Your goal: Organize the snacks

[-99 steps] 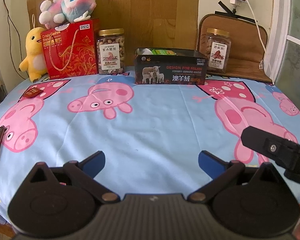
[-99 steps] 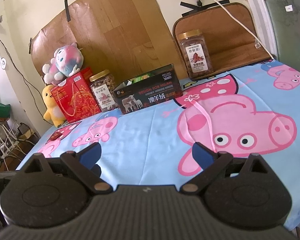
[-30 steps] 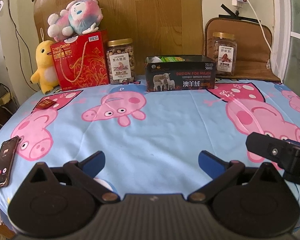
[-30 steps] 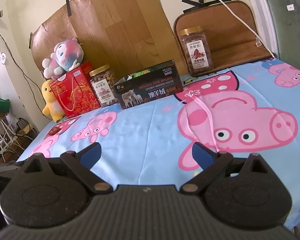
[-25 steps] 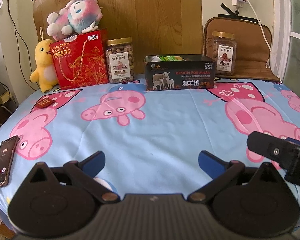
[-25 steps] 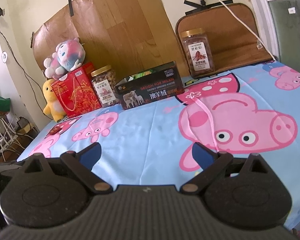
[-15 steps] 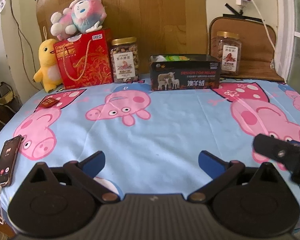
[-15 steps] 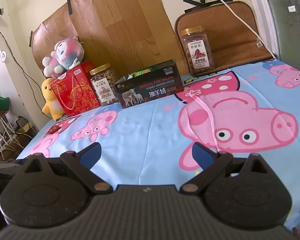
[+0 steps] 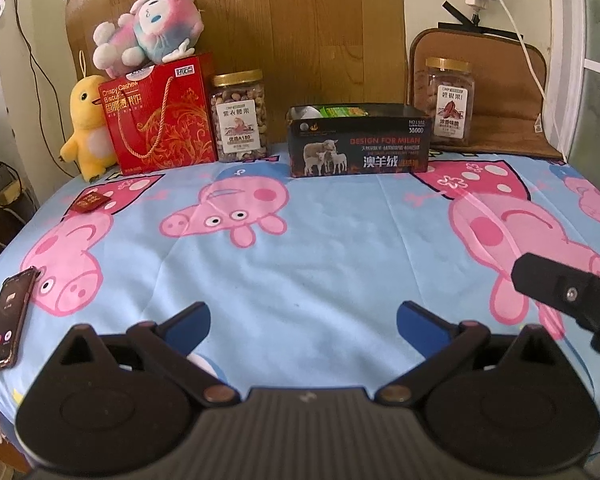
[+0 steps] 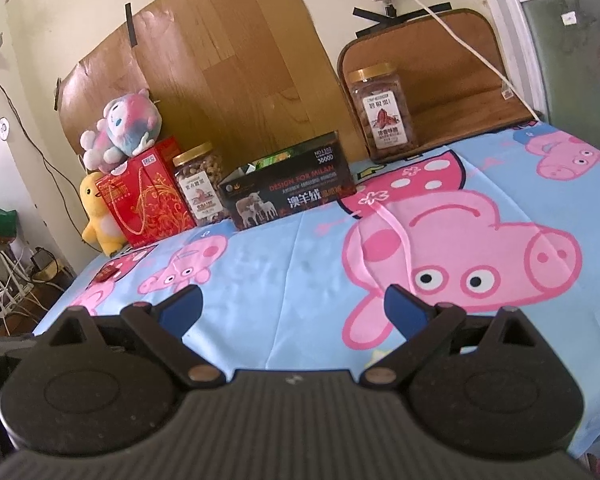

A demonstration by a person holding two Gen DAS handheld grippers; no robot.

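**Both grippers spread wide over the near edge, snacks along the far edge**

Here, left gripper (image 9: 302,322) hangs over the near edge of the table (image 9: 332,248), blue fingers spread wide, nothing between them. Right gripper (image 10: 294,306) the same: wide apart, empty, low over the pig-print cloth.

Far edge, left to right: yellow plush duck (image 9: 86,126), red biscuit gift bag (image 9: 160,116) with a pink plush (image 9: 148,36) on top, nut jar (image 9: 240,116) touching the bag's side, black open box (image 9: 360,146) with green packets showing inside, second jar (image 9: 448,102) at the far right, against a brown cushion.

A small red packet (image 9: 89,202) lies alone near the far left corner, well apart from the row.

Left view only: a phone (image 9: 6,316) with lit screen at the near left edge, and part of the right gripper's body at the right. Right view only: floor clutter and cables beyond the table's left edge.
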